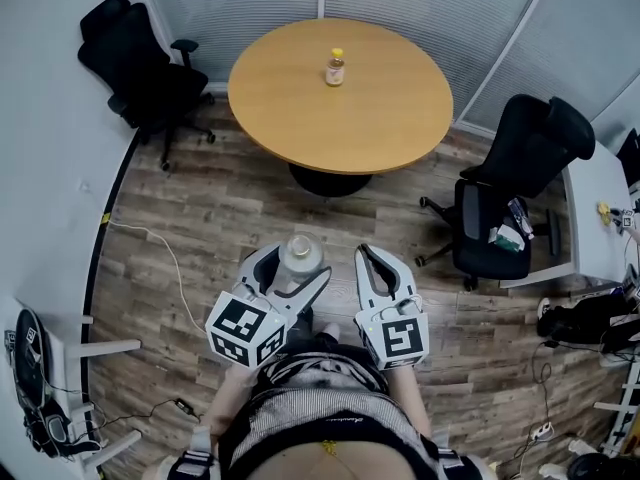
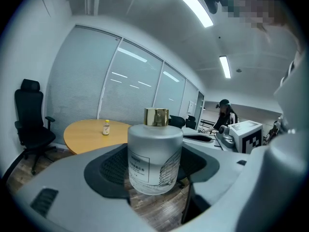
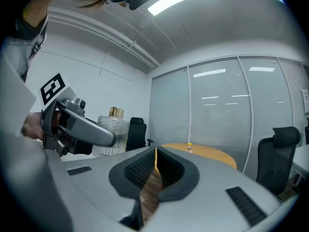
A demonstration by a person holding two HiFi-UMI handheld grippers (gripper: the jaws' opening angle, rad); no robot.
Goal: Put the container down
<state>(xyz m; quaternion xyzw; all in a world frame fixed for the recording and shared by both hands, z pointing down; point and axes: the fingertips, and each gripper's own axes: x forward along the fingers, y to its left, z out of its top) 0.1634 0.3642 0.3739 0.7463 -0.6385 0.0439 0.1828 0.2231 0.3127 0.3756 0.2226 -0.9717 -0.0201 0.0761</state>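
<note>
A frosted glass container with a gold cap (image 2: pixel 154 153) sits upright between the dark pads of my left gripper (image 2: pixel 159 166), which is shut on it. In the head view the container (image 1: pixel 299 255) is held above the wooden floor, close to the person's body, with the left gripper (image 1: pixel 290 280) around it. The right gripper (image 1: pixel 385 270) is beside it to the right, jaws closed together with nothing in them. The right gripper view also shows the container (image 3: pixel 113 129) at its left. A round wooden table (image 1: pixel 340 95) stands ahead.
A small yellow-capped bottle (image 1: pixel 335 67) stands on the round table. Black office chairs stand at the left (image 1: pixel 140 63) and right (image 1: pixel 510 188) of it. White desks line both side walls (image 1: pixel 40 188). A cable (image 1: pixel 165 253) runs across the floor. A person (image 2: pixel 226 115) stands far off.
</note>
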